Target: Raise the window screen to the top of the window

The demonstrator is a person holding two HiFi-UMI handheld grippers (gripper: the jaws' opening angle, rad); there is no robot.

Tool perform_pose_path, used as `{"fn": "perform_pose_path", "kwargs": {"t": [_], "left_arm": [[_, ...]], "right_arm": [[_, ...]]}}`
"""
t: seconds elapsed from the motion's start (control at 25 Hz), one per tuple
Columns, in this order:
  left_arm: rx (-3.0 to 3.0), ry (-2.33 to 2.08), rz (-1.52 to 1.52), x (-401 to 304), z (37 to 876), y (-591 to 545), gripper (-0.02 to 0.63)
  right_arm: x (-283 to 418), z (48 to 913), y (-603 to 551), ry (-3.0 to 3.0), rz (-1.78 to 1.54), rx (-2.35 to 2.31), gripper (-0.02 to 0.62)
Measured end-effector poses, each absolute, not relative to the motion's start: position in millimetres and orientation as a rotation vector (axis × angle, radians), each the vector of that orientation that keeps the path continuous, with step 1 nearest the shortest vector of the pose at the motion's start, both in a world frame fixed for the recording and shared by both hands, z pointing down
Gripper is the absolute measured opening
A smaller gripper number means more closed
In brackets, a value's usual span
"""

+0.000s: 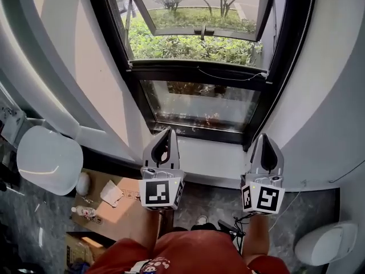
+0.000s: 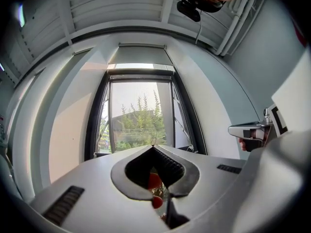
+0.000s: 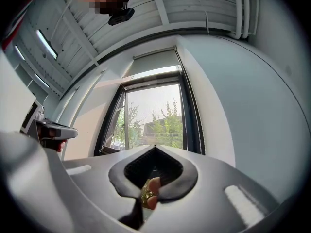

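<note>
The window runs off the head view's top edge.

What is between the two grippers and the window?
Only a bare white ledge separates the left gripper and right gripper from the window; the head view shows it.
</note>
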State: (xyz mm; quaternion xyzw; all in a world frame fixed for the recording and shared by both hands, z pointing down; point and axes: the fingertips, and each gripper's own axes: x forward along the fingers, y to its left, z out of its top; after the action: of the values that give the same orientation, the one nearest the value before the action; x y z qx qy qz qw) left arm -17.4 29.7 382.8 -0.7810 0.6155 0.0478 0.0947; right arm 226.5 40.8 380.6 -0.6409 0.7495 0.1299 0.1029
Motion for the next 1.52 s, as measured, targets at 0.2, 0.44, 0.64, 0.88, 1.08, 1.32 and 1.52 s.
{"fn": "perform_pose_path", "kwargs": {"t": [0.2,0.44,0.64,0.88,1.08,1.32,1.52], "left_arm": [[-2.297,1.845,0.124,-13,386,11,0.005],[-2.292,1.844,0.101,-8,386,-9,0.005],[-2.307,1.832,0.115,-10,392,-34,0.005],[-2.315,1.810,0.144,-19,392,-77,0.005],[-2.335,1.812,0.135,-35,390,-119,0.005],[-2.359,1.795,0.132,-59,390,-172,0.005],[-2.366,1.771,0.157,-81,385,-211,0.005]], "right_arm": [[232,385,16,2.219,0.357,-1.864,0.009],[233,388,-6,2.229,0.350,-1.851,0.009],[228,388,-28,2.228,0.370,-1.859,0.009],[221,383,-64,2.216,0.410,-1.880,0.009],[203,381,-107,2.214,0.413,-1.892,0.009],[176,380,-158,2.232,0.436,-1.918,0.009],[156,375,-192,2.216,0.452,-1.948,0.009]]}}
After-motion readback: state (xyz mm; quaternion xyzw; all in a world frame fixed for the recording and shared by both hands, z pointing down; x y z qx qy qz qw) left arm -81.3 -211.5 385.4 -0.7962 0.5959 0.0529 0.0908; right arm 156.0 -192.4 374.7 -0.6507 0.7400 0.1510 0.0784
